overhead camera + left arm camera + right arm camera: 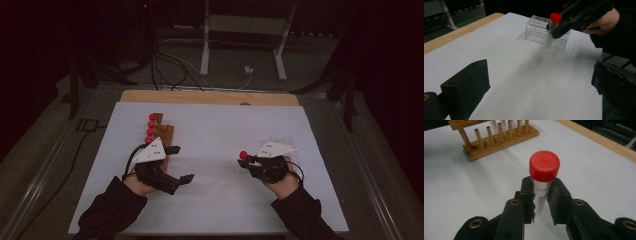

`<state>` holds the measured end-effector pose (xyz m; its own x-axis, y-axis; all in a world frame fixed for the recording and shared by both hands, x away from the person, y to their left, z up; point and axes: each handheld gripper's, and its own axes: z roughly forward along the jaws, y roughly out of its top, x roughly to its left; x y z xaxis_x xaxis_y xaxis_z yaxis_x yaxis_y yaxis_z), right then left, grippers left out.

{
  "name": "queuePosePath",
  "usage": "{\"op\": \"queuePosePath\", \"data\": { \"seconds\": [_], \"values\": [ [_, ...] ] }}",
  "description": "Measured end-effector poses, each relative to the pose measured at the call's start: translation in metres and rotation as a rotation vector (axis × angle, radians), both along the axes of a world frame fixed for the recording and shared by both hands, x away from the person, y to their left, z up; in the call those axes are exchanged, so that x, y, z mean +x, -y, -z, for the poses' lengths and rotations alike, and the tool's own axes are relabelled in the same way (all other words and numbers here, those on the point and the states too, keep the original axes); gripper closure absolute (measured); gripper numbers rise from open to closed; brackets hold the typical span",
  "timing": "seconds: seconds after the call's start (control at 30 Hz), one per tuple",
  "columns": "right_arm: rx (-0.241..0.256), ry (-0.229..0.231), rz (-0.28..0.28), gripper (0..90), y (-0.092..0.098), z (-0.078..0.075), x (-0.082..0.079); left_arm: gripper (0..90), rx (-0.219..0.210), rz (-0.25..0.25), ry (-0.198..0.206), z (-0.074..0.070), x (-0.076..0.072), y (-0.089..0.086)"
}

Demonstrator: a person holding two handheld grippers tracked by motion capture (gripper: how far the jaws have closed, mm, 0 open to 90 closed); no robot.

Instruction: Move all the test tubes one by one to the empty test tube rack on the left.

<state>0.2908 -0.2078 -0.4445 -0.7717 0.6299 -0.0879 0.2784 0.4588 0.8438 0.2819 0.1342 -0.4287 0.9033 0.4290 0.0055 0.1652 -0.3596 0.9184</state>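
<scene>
Red-capped tube is pinched in the right tongs, jaws pressed on the clear body just under the cap. Tube is upright and held above the white sheet, near the bench's right edge, a bit toward the front.

Step, as I read it: transfer leg. Tube is clear of the wooden rack at the left side of the bench, which has four more red caps in a row, and is not yet in the clear rack by the right edge. In the left gripper view the clear rack sits just behind the tube and right hand.

Left tongs are spread w/ nothing between the jaws, hovering just front of the wooden rack.

Next move, my guess:
- carry tube over to the clear rack, keep it vertical
- line the bottom up w/ one cell, lower straight
- release only once seated. The rack is transparent and the cells are hard to read in this light, so alignment is the tricky bit.

Tube look: screw-type red cap w/ small centre nub, ribbed sides. Body is clear plastic w/ a printed label; I can read "Lab", rest is hidden by the jaws. Contents: can't tell. Lower end is smeared by motion blur in the left gripper view.
</scene>
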Motion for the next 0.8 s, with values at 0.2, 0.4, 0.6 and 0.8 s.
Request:
{"op": "queuePosePath", "data": {
  "seconds": [0.2,0.4,0.6,0.8],
  "values": [
    [-0.004,-0.008,-0.037,75.0,-0.009,0.003,-0.004,4.4,-0.013,0.055,0.002,-0.006,0.000,0.020],
    [-0.002,-0.010,-0.056,75.0,-0.013,0.003,-0.008,8.7,-0.020,0.094,0.001,-0.011,0.001,0.042],
    [0.004,-0.016,-0.071,75.0,-0.016,0.004,-0.010,22.1,-0.008,0.127,0.013,-0.013,0.003,0.063],
    [0.002,-0.018,-0.082,75.0,-0.018,0.005,-0.011,38.9,0.001,0.134,0.026,-0.011,0.007,0.080]
  ]
}}
